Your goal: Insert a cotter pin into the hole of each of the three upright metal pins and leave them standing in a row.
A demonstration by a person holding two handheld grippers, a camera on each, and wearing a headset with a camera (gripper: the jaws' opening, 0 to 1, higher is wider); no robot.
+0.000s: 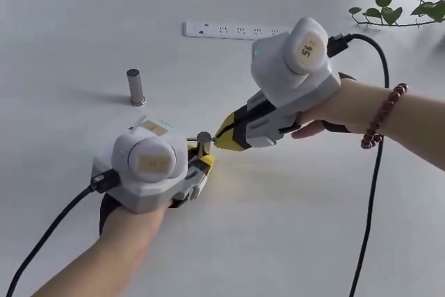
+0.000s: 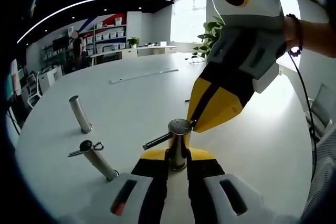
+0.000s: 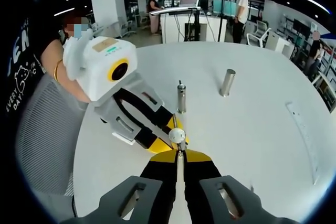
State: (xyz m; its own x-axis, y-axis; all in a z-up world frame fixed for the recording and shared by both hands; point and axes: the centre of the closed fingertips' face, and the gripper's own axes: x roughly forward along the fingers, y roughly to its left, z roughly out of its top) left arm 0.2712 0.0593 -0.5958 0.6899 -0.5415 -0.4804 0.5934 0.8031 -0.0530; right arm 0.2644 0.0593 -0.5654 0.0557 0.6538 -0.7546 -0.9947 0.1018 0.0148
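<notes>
Our left tool (image 2: 177, 157) clamps the upright metal pin (image 2: 179, 132) at frame centre. Our right tool (image 2: 194, 124), gripping the cotter pin (image 2: 156, 141), meets it from upper right, the cotter pin lying crosswise through its hole.

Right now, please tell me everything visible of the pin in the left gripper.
The pin is a short, shiny, steel-looking cylinder with a flat cap and a flared foot. It stands nearly upright, clamped low in the left gripper. A thin cotter pin passes through it just under the cap and sticks out on one side. On the other side the right gripper, jaws shut, meets it, seemingly holding the cotter pin's head. Whether its foot touches the table is unclear.
</notes>
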